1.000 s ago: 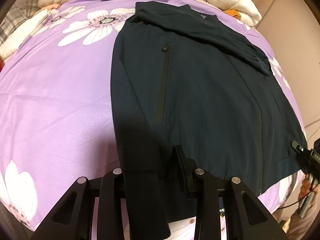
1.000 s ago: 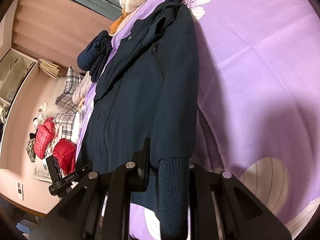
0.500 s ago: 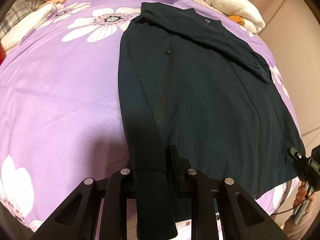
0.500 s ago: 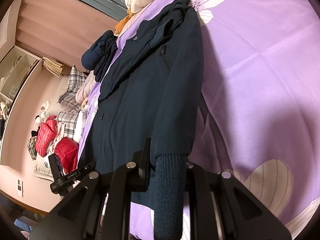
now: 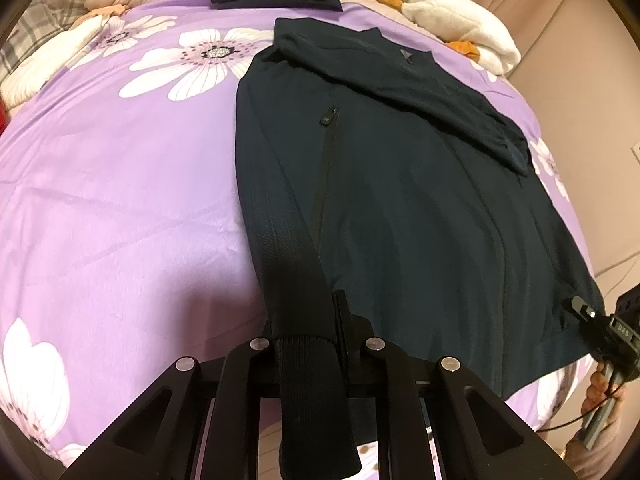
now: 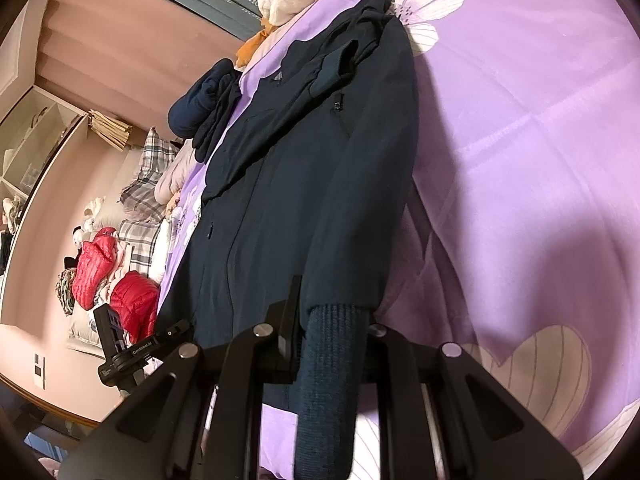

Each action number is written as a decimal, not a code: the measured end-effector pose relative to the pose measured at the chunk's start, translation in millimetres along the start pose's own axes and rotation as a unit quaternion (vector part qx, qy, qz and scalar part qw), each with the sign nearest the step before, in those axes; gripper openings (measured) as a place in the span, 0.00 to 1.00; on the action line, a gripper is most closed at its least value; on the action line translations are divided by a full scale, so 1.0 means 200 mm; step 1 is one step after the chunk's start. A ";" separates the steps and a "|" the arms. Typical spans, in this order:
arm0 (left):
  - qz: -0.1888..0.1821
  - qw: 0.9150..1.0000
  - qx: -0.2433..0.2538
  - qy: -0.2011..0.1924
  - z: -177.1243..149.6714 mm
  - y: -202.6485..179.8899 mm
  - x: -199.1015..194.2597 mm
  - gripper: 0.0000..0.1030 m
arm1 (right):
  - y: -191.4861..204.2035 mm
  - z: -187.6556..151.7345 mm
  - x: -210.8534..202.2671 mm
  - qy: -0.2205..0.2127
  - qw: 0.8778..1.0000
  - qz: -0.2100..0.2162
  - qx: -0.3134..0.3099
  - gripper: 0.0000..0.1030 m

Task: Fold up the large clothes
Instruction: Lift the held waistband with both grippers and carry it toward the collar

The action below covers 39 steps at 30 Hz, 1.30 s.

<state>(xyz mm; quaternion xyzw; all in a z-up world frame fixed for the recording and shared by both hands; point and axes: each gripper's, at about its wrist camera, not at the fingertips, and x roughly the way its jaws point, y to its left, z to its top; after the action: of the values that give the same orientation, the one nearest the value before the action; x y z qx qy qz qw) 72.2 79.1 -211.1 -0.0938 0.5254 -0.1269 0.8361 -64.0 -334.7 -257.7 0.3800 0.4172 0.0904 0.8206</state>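
Jacket (image 5: pixel 420 200): I see it flat on the purple bed (image 5: pixel 120 200).
Left hand-held gripper (image 5: pixel 316 344): pinching the jacket's near-side cuff (image 5: pixel 312 392).
Right hand-held gripper (image 6: pixel 332 332): pinching the other cuff (image 6: pixel 328 380).

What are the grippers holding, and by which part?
The dark jacket: left gripper pinches a ribbed cuff at one side edge, right gripper the opposite cuff.

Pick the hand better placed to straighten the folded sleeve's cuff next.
Right, probably: the cuff lies at the jacket's right edge, which the right gripper holds; the left gripper clamps the far edge.
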 end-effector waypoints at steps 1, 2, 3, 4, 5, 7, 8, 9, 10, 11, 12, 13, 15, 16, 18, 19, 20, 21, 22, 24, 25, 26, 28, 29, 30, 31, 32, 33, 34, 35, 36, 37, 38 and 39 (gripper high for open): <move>-0.001 1.000 0.000 -0.001 0.00 0.00 0.00 0.12 | 0.00 0.00 0.00 0.000 1.000 0.002 0.000 0.14; -0.003 1.000 0.000 -0.004 0.00 -0.01 -0.01 0.12 | 0.00 0.00 0.00 -0.001 1.000 0.003 0.001 0.14; -0.005 1.000 0.001 -0.006 0.00 -0.01 -0.01 0.11 | 0.00 0.00 0.00 -0.001 1.000 0.005 0.002 0.14; -0.006 1.000 0.002 -0.009 0.00 -0.02 -0.01 0.11 | 0.00 0.00 0.00 -0.002 1.000 0.009 0.004 0.14; -0.009 1.000 0.003 -0.012 0.01 -0.02 -0.02 0.11 | 0.00 0.00 0.00 -0.003 1.000 0.013 0.006 0.14; -0.014 1.000 0.005 -0.017 0.02 -0.03 -0.03 0.11 | 0.00 0.00 -0.01 -0.005 1.000 0.021 0.012 0.14; -0.018 1.000 0.007 -0.020 0.02 -0.03 -0.04 0.11 | 0.00 0.00 -0.01 -0.006 0.999 0.028 0.016 0.14; -0.024 0.999 0.007 -0.023 0.03 -0.04 -0.05 0.11 | 0.00 0.01 -0.02 -0.008 0.999 0.034 0.018 0.14; -0.027 0.999 0.008 -0.024 0.03 -0.04 -0.06 0.11 | 0.00 0.01 -0.02 -0.009 0.999 0.038 0.019 0.14; -0.033 0.999 0.008 -0.026 0.03 -0.04 -0.06 0.11 | 0.00 0.01 -0.03 -0.011 0.999 0.044 0.021 0.14; -0.039 0.999 0.007 -0.028 0.04 -0.04 -0.07 0.11 | 0.01 0.01 -0.03 -0.011 0.999 0.047 0.021 0.13; -0.044 0.999 0.007 -0.030 0.04 -0.04 -0.07 0.10 | 0.01 0.01 -0.03 -0.012 0.998 0.052 0.022 0.13; -0.058 0.998 0.005 -0.036 0.05 -0.04 -0.09 0.09 | 0.01 0.01 -0.03 -0.014 0.998 0.064 0.027 0.13; -0.062 0.997 0.005 -0.039 0.06 -0.04 -0.10 0.09 | 0.01 0.01 -0.04 -0.016 0.997 0.073 0.030 0.13; -0.068 0.997 0.006 -0.046 0.06 -0.05 -0.12 0.08 | 0.02 0.01 -0.05 -0.021 0.996 0.083 0.030 0.12; -0.069 0.996 0.008 -0.051 0.07 -0.05 -0.13 0.08 | 0.02 0.01 -0.06 -0.025 0.995 0.090 0.030 0.12; -0.070 0.996 0.010 -0.055 0.07 -0.05 -0.14 0.08 | 0.03 0.01 -0.07 -0.028 0.995 0.095 0.030 0.12; -0.072 0.996 0.013 -0.058 0.07 -0.06 -0.15 0.08 | 0.03 0.00 -0.08 -0.032 0.994 0.100 0.031 0.12; -0.073 0.995 0.016 -0.062 0.07 -0.07 -0.15 0.08 | 0.04 0.00 -0.08 -0.034 0.994 0.104 0.031 0.12; -0.073 0.995 0.021 -0.069 0.06 -0.09 -0.17 0.08 | 0.04 0.00 -0.09 -0.038 0.992 0.113 0.034 0.12; -0.074 0.994 0.023 -0.072 0.07 -0.09 -0.18 0.08 | 0.05 0.00 -0.10 -0.040 0.992 0.119 0.034 0.11; -0.074 0.994 0.025 -0.076 0.07 -0.10 -0.19 0.08 | 0.05 0.00 -0.10 -0.041 0.991 0.120 0.033 0.11; -0.075 0.993 0.029 -0.082 0.07 -0.11 -0.21 0.08 | 0.06 0.00 -0.11 -0.045 0.991 0.123 0.029 0.11; -0.075 0.993 0.033 -0.087 0.07 -0.12 -0.23 0.08 | 0.07 0.00 -0.12 -0.047 0.991 0.124 0.028 0.11; -0.076 0.992 0.036 -0.092 0.07 -0.13 -0.24 0.08 | 0.08 0.00 -0.13 -0.052 0.990 0.127 0.024 0.11; -0.077 0.992 0.038 -0.094 0.08 -0.13 -0.25 0.08 | 0.08 0.00 -0.14 -0.055 0.990 0.129 0.022 0.11; -0.080 0.991 0.038 -0.097 0.08 -0.13 -0.27 0.08 | 0.09 -0.01 -0.14 -0.058 0.989 0.132 0.021 0.11; -0.084 0.991 0.039 -0.100 0.08 -0.13 -0.28 0.08 | 0.10 -0.01 -0.15 -0.060 0.989 0.136 0.020 0.11; -0.086 0.990 0.040 -0.102 0.08 -0.13 -0.29 0.08 | 0.11 0.00 -0.16 -0.061 0.988 0.140 0.019 0.11; -0.088 0.990 0.041 -0.105 0.08 -0.12 -0.30 0.08 | 0.12 0.00 -0.16 -0.061 0.988 0.144 0.019 0.11; -0.090 0.989 0.043 -0.108 0.08 -0.13 -0.32 0.08 | 0.12 0.00 -0.16 -0.062 0.987 0.146 0.018 0.11; -0.091 0.989 0.044 -0.110 0.09 -0.12 -0.32 0.08 | 0.14 0.00 -0.16 -0.062 0.987 0.150 0.016 0.11; -0.095 0.987 0.051 -0.121 0.09 -0.12 -0.33 0.08 | 0.15 0.00 -0.17 -0.063 0.986 0.153 0.015 0.11; -0.096 0.986 0.053 -0.123 0.08 -0.13 -0.35 0.08 | 0.15 0.01 -0.17 -0.064 0.986 0.154 0.014 0.11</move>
<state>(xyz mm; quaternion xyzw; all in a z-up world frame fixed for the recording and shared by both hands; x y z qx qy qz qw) 55.7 77.4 -136.8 -0.1146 0.3992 -0.2217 0.8822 -79.8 -330.4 -214.4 0.4559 0.3017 0.1856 0.8165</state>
